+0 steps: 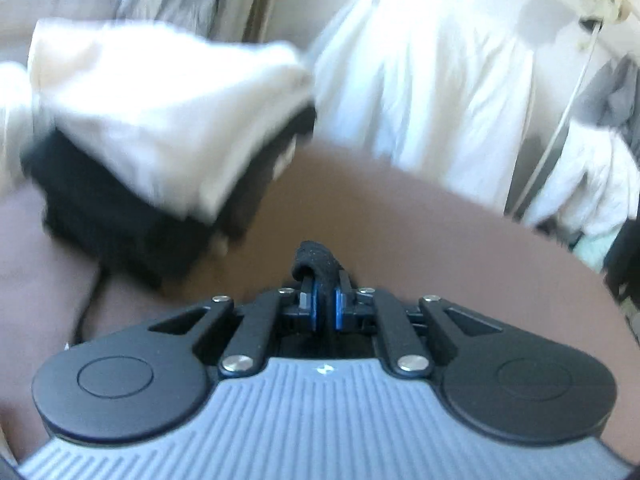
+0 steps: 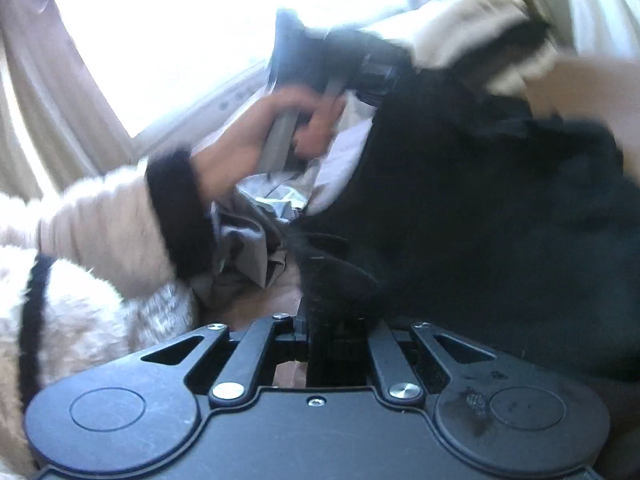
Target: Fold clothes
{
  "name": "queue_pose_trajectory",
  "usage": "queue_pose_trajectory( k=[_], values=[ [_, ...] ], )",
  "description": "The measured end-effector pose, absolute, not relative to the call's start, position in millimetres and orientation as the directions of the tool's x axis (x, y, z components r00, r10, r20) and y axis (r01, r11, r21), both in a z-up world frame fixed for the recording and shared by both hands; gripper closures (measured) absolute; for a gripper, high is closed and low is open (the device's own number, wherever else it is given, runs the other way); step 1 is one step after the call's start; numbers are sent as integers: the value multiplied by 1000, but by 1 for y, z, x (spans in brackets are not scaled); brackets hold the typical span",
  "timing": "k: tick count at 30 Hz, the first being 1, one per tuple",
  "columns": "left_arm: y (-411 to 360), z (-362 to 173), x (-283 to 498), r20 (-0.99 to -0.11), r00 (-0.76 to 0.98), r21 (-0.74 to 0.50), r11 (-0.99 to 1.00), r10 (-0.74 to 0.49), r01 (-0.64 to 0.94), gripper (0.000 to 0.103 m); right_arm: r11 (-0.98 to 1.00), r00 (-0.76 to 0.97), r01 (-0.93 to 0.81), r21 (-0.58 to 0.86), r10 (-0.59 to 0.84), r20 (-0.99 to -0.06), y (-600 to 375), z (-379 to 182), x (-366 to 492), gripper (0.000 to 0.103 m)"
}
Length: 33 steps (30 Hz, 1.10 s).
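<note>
Black cloth (image 2: 480, 208) is pinched in the closed right gripper (image 2: 320, 312), while the left gripper (image 1: 320, 276) is closed on a small black fabric fold (image 1: 316, 258).

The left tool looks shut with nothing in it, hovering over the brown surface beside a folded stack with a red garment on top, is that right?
Nearly: the left wrist view shows the top garment is white, not red. The left tool is shut and empty over the brown surface.

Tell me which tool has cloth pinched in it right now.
The right tool: black cloth runs into its closed tips. The left tool is shut too, but holds nothing above the bare brown surface.
</note>
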<state>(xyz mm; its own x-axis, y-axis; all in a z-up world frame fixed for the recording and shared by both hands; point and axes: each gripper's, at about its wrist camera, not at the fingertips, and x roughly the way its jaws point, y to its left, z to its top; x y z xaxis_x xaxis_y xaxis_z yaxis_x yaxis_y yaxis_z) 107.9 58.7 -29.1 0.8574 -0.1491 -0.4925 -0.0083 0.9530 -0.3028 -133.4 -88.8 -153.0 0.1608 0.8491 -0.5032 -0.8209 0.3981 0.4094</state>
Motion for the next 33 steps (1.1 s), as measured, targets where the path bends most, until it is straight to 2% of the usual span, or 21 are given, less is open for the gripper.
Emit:
queue_pose_trajectory(
  k=[2,5,7,9,10,11,12,13,15,16,17,19,22,25,29,33],
  values=[
    [59,-41,113,-544,830,-253,967,-125,-20,95,421,172,-835,354,811,-558,-76,-156,-140,94],
    [53,-95,119,-684,730,-76,995,-1,-69,94,469,139,-799,376,752,-644,-59,-176,-135,94],
    [49,-132,122,-754,650,48,995,92,-86,89,493,99,-764,415,726,-681,-55,-191,-132,93],
    [49,-144,116,-740,663,69,993,114,-94,87,481,58,-731,484,750,-659,-64,-195,-130,88],
    [50,-144,113,-723,681,61,993,115,-103,82,467,27,-703,536,770,-637,-71,-195,-127,87],
    [52,-141,112,-721,681,60,991,127,-121,80,452,-3,-673,586,790,-613,-78,-194,-125,81],
    [55,-137,113,-719,682,57,989,134,-135,76,446,-29,-620,646,809,-587,-90,-194,-119,69],
    [57,-132,113,-715,685,52,988,136,-142,75,442,-51,-553,707,828,-558,-105,-194,-111,66],
    [60,-118,112,-697,703,43,987,138,-152,73,448,5,-467,763,864,-504,-140,-186,-101,65],
    [61,-109,109,-684,719,29,988,129,-150,67,452,63,-448,772,877,-477,-162,-177,-99,64],
    [63,-100,107,-670,734,9,990,111,-141,63,464,122,-437,770,879,-460,-184,-168,-99,57],
    [64,-83,104,-645,762,-42,994,49,-99,51,557,257,-438,706,830,-495,-222,-151,-107,55],
    [45,-67,105,-640,767,-79,997,-48,-4,48,732,414,-461,501,677,-608,-258,-137,-130,55],
    [14,-65,122,-651,749,-89,992,-123,86,43,814,502,-499,296,551,-667,-266,-144,-154,55],
    [-27,-78,158,-686,709,-84,986,-162,145,42,835,554,-515,193,497,-668,-255,-166,-163,55],
    [-56,-90,187,-699,695,-59,983,-166,175,42,859,624,-480,181,479,-618,-239,-180,-152,55]
  ],
)
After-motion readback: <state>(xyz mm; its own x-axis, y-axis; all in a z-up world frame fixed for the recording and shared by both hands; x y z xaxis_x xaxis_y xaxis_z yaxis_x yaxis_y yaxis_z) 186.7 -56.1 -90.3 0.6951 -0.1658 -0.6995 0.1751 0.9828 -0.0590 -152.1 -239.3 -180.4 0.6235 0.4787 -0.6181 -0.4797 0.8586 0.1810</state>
